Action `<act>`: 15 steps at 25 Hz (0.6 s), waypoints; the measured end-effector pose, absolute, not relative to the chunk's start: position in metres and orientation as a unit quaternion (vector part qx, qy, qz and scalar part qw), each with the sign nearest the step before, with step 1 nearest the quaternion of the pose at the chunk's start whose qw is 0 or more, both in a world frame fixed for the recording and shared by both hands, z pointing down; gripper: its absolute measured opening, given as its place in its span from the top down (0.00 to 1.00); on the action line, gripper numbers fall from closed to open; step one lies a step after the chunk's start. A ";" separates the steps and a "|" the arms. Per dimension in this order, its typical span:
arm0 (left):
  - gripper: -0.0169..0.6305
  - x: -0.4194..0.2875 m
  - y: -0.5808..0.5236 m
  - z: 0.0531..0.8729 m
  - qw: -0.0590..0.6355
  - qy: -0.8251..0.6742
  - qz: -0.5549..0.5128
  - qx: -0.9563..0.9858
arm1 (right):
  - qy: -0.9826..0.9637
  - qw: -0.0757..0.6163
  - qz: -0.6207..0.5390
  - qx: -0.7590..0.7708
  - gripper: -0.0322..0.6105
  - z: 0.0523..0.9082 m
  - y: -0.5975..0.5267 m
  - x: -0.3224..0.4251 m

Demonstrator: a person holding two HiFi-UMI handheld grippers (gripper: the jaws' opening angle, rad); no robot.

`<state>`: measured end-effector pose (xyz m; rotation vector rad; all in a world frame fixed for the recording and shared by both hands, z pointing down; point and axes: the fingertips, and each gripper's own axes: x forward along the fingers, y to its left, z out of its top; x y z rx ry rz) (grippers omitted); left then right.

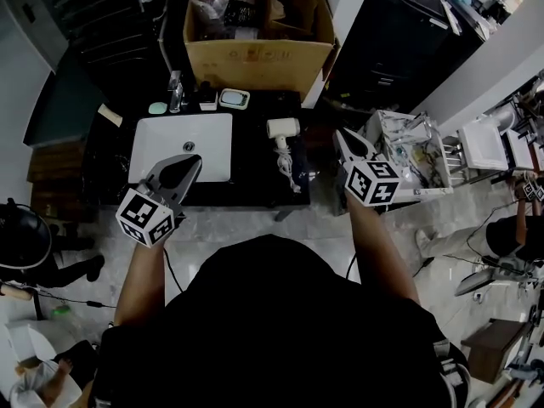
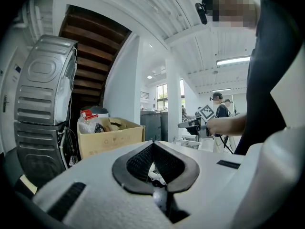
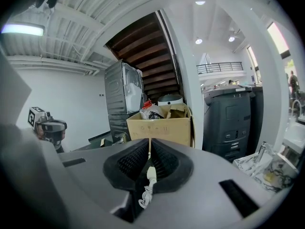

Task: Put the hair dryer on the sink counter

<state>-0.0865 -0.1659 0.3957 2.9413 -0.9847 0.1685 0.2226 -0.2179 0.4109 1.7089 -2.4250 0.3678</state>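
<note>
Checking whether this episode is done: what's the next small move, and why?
Probably just draw both grippers back and stop. The hair dryer already lies on the black counter right of the sink, and the left gripper and right gripper are both shut, empty and clear of it.

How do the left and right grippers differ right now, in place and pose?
The left gripper shows over the front edge of the white sink; the right gripper shows right of the hair dryer, near the end of the counter. The left gripper tilts toward the right in the head view, the right gripper toward the left. Both have their tongs shut and hold nothing.
</note>
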 end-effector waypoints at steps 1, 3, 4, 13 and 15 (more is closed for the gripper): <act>0.95 -0.085 -0.166 0.397 0.018 -0.316 0.055 0.947 | -0.809 0.077 0.123 0.570 0.91 0.412 -0.218 0.225; 0.95 -0.081 -0.165 0.398 0.018 -0.315 0.056 0.947 | -0.809 0.079 0.122 0.570 0.91 0.412 -0.217 0.229; 0.95 -0.079 -0.165 0.398 0.018 -0.315 0.056 0.947 | -0.809 0.079 0.122 0.570 0.91 0.412 -0.216 0.231; 0.95 -0.065 -0.168 0.397 0.016 -0.314 0.057 0.948 | -0.808 0.081 0.122 0.570 0.91 0.415 -0.215 0.245; 0.95 -0.060 -0.168 0.398 0.016 -0.311 0.058 0.948 | -0.808 0.080 0.124 0.571 0.91 0.418 -0.215 0.249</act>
